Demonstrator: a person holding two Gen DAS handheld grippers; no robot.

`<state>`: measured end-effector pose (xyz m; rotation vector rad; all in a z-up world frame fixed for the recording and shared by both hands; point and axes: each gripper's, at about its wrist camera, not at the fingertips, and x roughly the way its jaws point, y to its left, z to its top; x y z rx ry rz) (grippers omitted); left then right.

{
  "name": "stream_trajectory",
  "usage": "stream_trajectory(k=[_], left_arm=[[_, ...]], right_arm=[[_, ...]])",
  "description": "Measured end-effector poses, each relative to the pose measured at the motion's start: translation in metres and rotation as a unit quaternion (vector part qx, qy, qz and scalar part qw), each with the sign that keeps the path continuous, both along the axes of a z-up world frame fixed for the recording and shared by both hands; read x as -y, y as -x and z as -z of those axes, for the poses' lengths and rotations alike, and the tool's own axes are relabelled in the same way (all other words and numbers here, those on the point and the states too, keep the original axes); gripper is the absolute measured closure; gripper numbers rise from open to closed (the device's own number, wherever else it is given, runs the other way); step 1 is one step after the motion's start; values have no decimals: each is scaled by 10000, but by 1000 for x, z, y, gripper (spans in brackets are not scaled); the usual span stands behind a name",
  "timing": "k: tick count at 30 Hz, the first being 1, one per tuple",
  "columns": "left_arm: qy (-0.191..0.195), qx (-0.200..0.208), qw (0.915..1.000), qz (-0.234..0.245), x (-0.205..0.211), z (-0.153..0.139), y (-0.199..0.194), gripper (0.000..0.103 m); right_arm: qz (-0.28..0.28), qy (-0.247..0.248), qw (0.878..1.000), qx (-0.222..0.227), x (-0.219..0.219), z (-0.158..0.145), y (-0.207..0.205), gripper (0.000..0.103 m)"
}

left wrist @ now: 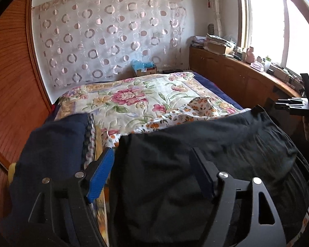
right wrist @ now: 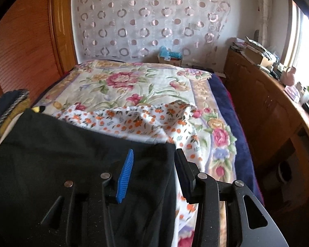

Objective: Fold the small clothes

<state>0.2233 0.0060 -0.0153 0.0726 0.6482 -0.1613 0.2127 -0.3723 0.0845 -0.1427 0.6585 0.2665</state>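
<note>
A black garment (left wrist: 206,140) lies spread over the near end of the bed, with the same garment in the right wrist view (right wrist: 76,144). My left gripper (left wrist: 152,154) is open, its fingers spread over the garment's left edge. My right gripper (right wrist: 154,154) is open over the garment's right corner, which lies between the fingers. A white cloth with orange flowers (right wrist: 138,121) lies crumpled beyond the black garment, also visible in the left wrist view (left wrist: 195,109). A dark navy garment (left wrist: 51,144) lies at the left.
The bed carries a floral blanket (right wrist: 117,82) over a dark blue cover (right wrist: 226,107). A wooden wall (left wrist: 10,94) runs along the left. A wooden cabinet (right wrist: 263,107) with clutter stands along the right under a window. A cardboard box (left wrist: 146,70) sits beyond the bed.
</note>
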Motion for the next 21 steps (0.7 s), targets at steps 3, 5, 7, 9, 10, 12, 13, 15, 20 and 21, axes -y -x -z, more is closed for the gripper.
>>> stream_trajectory(k=[3,5,7,9,10,12,13,15,20,21], left_arm=[[-20,-37,10000,76,7,9,18,27],[25,-98,9998,163,11,15,24,27],[45,-177,9994,280,17,20,29,27],[49,-221,9991,359,22,24,35,27],[57,-248,9988,407,25,27,37,27],[63,-324,9983,474,30,33,42,27],[64,-354,9981,496,32,35,44,27],[34,-423,9977,520,36,41,48,27],[67,-575,9973,458,35,51,53,27],[56,-603,9973,425,34,53,55,27]], right_arm=[[-34,-136,9999,-86,10,5,39,60],[-20,-232,9996,-171,19,11,60,60],[38,-331,9991,-263,30,17,81,60],[119,-345,9987,-357,42,22,98,59],[159,-328,9985,-400,46,25,105,59],[227,-280,9981,-505,51,29,115,59],[247,-288,9976,-575,55,31,122,59],[248,-356,9965,-715,59,36,132,59],[239,-446,9947,-894,63,41,134,59],[251,-435,9947,-901,64,41,134,59]])
